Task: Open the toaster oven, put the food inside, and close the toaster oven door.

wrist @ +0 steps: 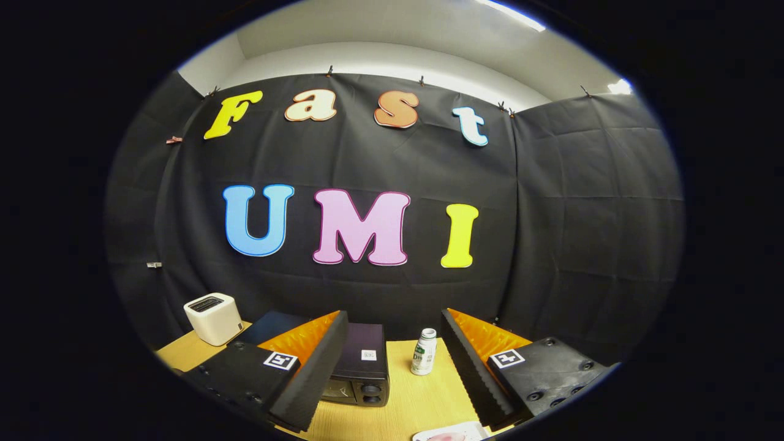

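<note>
Fingers (306,367) of the gripper (392,373) stand wide apart, holding nothing, raised above a light wooden table (422,398) and aimed toward the black cloth wall (551,214) at the back of the booth.

Toaster oven (361,367), a black box, sits on the table just ahead of the fingers, partly hidden behind the left one. Its door is shut, and its front faces toward the gripper, with two round knobs (370,394) stacked at the right end of that front. Its dark top carries a small white sticker. The long axis of the oven seems to run across the table, side to side, though the left finger covers much of the left part, so its full width cannot be judged.

Just to the right of the oven, in the gap between the two fingers and nearer the right one, a small white bottle (424,352) with a green label stands upright, apart from the oven. Beyond the left finger, a cream-white boxy appliance (213,317) with a dark slot in its top rests near the table's far left corner, well apart from the oven. A dark flat thing (269,324) lies between this appliance and the oven; what it is cannot be told.

Close below the fingers, at the near edge of the table, the rim of a white plate (450,432) with something pinkish on it peeks in; the food itself is too cut off to identify.
</note>
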`<action>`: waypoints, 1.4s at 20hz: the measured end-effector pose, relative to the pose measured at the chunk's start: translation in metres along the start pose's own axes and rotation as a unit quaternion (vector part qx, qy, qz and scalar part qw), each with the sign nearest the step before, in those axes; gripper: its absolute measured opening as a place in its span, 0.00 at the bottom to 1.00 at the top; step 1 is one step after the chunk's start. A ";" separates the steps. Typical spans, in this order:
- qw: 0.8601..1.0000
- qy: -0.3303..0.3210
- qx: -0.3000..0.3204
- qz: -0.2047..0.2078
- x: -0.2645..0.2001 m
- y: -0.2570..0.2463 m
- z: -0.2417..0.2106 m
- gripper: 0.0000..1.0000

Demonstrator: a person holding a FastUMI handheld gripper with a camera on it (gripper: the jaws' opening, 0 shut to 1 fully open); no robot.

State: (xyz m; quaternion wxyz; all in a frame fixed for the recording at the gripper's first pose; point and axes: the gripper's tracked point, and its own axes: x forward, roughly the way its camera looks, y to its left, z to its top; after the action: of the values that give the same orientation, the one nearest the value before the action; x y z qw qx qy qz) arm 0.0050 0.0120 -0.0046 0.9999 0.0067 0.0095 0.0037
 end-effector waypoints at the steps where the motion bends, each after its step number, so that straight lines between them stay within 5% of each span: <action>1: 1.000 0.002 0.002 0.005 0.001 0.004 -0.001 0.98; 8: 0.999 0.026 0.012 0.030 0.008 0.050 -0.026 0.98; 20: 0.986 0.148 0.014 0.076 0.036 0.166 -0.142 0.98; 28: 0.973 0.224 0.034 0.041 0.051 0.196 -0.215 0.98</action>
State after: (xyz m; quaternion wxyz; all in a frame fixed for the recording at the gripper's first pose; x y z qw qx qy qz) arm 0.0503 0.2113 -0.2176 0.9707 0.0397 0.2327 0.0454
